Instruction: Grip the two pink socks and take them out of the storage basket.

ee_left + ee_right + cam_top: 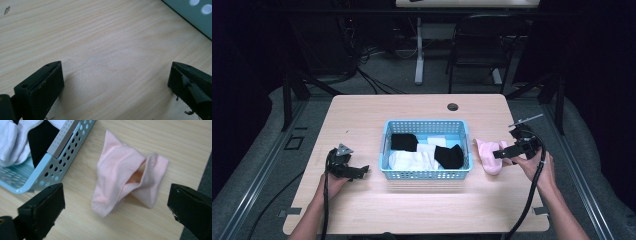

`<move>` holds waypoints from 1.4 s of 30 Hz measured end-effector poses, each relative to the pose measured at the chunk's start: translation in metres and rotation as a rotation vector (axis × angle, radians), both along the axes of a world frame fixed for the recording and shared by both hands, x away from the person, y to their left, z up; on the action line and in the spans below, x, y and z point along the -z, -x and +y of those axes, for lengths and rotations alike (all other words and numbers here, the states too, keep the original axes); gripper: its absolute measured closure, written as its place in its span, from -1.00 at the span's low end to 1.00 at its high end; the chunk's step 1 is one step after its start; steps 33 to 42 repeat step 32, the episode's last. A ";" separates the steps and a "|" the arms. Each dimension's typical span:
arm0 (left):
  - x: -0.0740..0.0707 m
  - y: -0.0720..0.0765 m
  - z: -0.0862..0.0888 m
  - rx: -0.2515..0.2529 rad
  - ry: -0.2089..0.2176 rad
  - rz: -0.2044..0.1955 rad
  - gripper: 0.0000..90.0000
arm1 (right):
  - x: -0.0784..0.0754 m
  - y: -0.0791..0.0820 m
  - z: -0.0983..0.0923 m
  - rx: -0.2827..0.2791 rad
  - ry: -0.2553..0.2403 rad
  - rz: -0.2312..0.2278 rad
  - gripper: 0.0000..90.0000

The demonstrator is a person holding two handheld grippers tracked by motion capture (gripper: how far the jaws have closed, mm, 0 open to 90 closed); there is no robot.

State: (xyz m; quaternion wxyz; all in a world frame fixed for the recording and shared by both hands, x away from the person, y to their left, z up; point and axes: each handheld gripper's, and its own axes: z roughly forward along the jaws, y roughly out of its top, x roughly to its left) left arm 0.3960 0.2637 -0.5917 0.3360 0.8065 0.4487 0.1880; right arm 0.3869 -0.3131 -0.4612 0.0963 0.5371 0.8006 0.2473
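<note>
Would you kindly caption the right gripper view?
Open right gripper above a crumpled pink sock beside the blue basket.

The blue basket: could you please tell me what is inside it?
The blue basket holds black socks and white socks, piled loosely. Whatever lies beneath them is covered.

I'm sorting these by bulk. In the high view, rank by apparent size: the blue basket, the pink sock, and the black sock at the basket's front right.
1. blue basket, clearly largest.
2. pink sock and black sock look alike; no ranking between them.
</note>
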 end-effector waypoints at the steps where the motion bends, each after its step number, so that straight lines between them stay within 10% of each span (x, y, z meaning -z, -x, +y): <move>1: 0.000 0.000 0.000 0.000 0.000 0.000 -1.00 | -0.001 0.004 -0.002 -0.006 0.010 -0.001 -1.00; 16: 0.000 0.000 0.000 -0.002 0.001 0.000 -0.99 | 0.039 0.059 -0.029 0.018 -0.001 0.003 -0.99; 42: 0.000 0.000 0.000 -0.001 0.001 0.000 -1.00 | 0.062 0.055 -0.039 0.029 0.036 0.087 -0.94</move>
